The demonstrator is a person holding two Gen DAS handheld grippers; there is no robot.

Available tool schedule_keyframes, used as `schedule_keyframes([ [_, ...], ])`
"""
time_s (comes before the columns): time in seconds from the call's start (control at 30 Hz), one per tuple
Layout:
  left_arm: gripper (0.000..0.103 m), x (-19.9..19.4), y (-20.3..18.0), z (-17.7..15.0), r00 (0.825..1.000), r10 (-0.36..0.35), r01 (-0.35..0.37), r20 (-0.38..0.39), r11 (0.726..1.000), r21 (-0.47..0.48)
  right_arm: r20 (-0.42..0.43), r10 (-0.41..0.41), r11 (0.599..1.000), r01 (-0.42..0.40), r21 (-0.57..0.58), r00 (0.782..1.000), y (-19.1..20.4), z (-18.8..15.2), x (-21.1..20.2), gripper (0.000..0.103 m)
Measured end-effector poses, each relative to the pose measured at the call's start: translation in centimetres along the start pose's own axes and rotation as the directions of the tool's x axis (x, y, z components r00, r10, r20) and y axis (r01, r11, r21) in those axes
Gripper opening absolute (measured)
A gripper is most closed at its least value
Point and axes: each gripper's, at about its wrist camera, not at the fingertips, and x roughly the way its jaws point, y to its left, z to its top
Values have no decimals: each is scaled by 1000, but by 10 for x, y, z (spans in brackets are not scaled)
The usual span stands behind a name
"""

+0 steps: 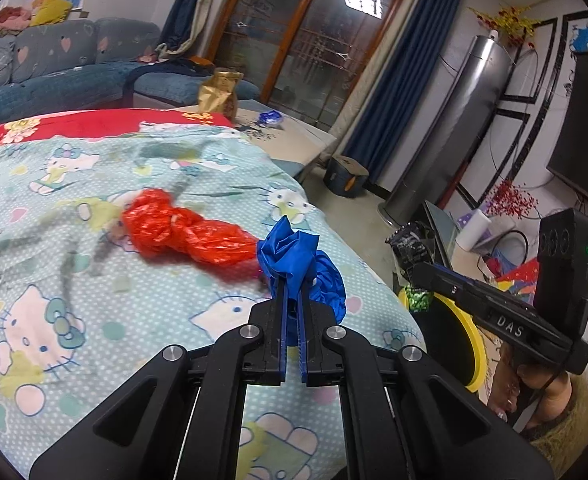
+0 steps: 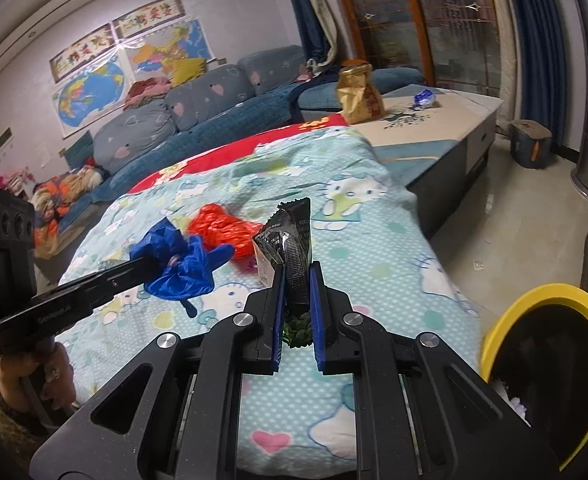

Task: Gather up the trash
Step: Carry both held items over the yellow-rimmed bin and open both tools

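My left gripper (image 1: 292,280) is shut on a crumpled blue plastic bag (image 1: 294,252), held just above the cartoon-print blanket (image 1: 94,280). From the right wrist view the same blue plastic bag (image 2: 178,260) hangs off the left gripper (image 2: 150,266). My right gripper (image 2: 297,268) is shut on a black and silver snack wrapper (image 2: 290,236). In the left wrist view that snack wrapper (image 1: 407,246) sits at the tip of the right gripper (image 1: 415,270). A crumpled red plastic bag (image 1: 182,232) (image 2: 222,228) lies on the blanket beyond both grippers.
A yellow-rimmed black bin (image 2: 541,360) (image 1: 457,340) stands on the floor at the bed's right side. A gold bag (image 2: 357,94) and a blue wrapper (image 2: 423,98) sit on the low table (image 2: 445,120) behind the bed. A sofa (image 2: 198,116) lines the wall.
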Motion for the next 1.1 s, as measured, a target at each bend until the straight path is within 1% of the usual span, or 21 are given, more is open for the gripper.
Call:
schedule_keyframes([
  [0.27, 4, 13, -28, -1, 999, -40, 42, -25, 998, 52, 16, -44, 997, 43, 56, 999, -29, -4, -15, 8],
  [0.63, 4, 37, -77, -5, 992, -104, 113, -68, 985, 133, 32, -114, 981, 107, 164, 993, -74, -16, -39, 8],
  [0.93, 4, 64, -121, -16, 981, -158, 178, -117, 965, 192, 34, -195, 950, 180, 255, 980, -117, -27, -58, 8],
  [1.1, 4, 81, -143, -23, 972, -182, 212, -150, 953, 217, 21, -237, 921, 218, 323, 971, -143, -38, -67, 8],
])
